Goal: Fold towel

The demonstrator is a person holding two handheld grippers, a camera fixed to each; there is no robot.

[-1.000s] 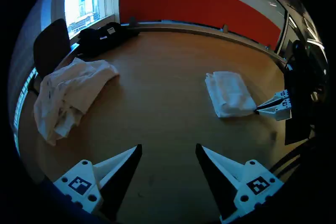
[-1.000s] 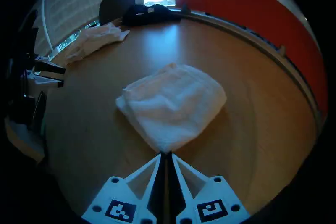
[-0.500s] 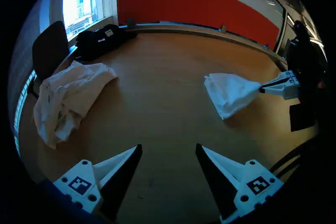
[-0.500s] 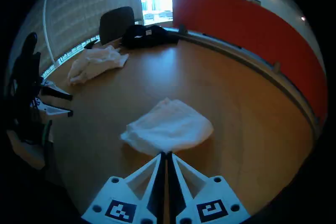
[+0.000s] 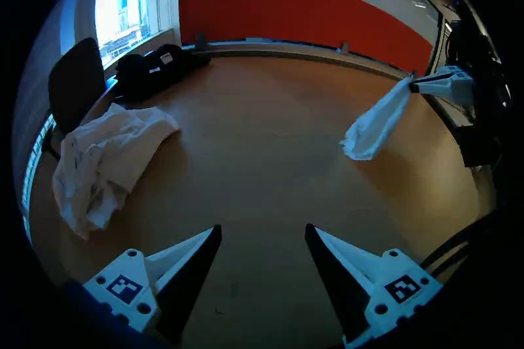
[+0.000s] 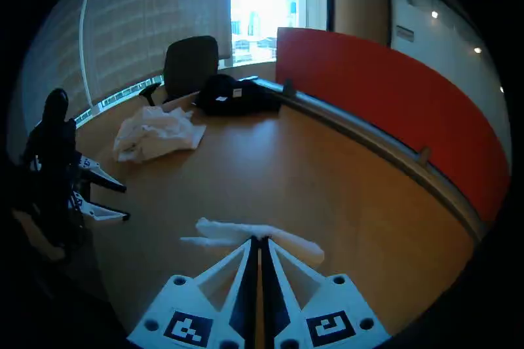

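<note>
1. Right gripper: fingers pressed together, pinching one edge of the white towel.
2. The towel hangs from that pinch as a drooping strip over the wooden table. Cannot tell whether its lower end touches the tabletop.
3. Left gripper: fingers spread wide, holding nothing, well apart from the towel.
4. Farther off on the table: crumpled white cloth and black bag. A chair stands beside them.

White towel hanging limp from upper corner, crumpled.

towel: soft cloth | table: smooth wood, perhaps laminate
</note>
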